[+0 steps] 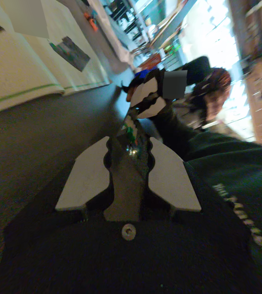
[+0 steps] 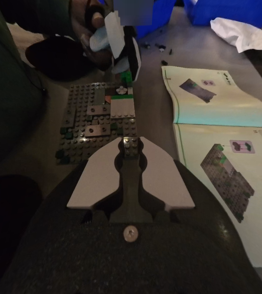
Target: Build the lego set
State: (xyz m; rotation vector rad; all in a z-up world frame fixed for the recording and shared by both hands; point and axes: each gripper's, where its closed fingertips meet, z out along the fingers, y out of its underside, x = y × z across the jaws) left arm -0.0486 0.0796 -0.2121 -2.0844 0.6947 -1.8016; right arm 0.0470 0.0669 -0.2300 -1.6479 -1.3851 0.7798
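Observation:
A grey studded Lego baseplate (image 2: pixel 79 127) lies on the grey table, carrying flat grey tiles, a white block (image 2: pixel 122 108) and dark green bits. My right gripper (image 2: pixel 131 140) is shut on the plate's near right corner. At the far edge my left gripper (image 2: pixel 127 70) points down, its jaws around a green brick (image 2: pixel 126 77). The left wrist view is blurred: my left gripper (image 1: pixel 129 139) has the green brick (image 1: pixel 130 135) and the build's edge between its fingers. The right gripper (image 1: pixel 146 100) shows beyond.
An open instruction booklet (image 2: pixel 214 111) lies right of the plate and shows in the left wrist view (image 1: pixel 23 71). Blue bins (image 2: pixel 222 11), a crumpled white bag (image 2: pixel 246 36) and small loose dark pieces (image 2: pixel 159 47) are at the back. A dark sleeve (image 2: pixel 7 79) is at the left. Some 11 cm of space lies between my two pairs of fingers.

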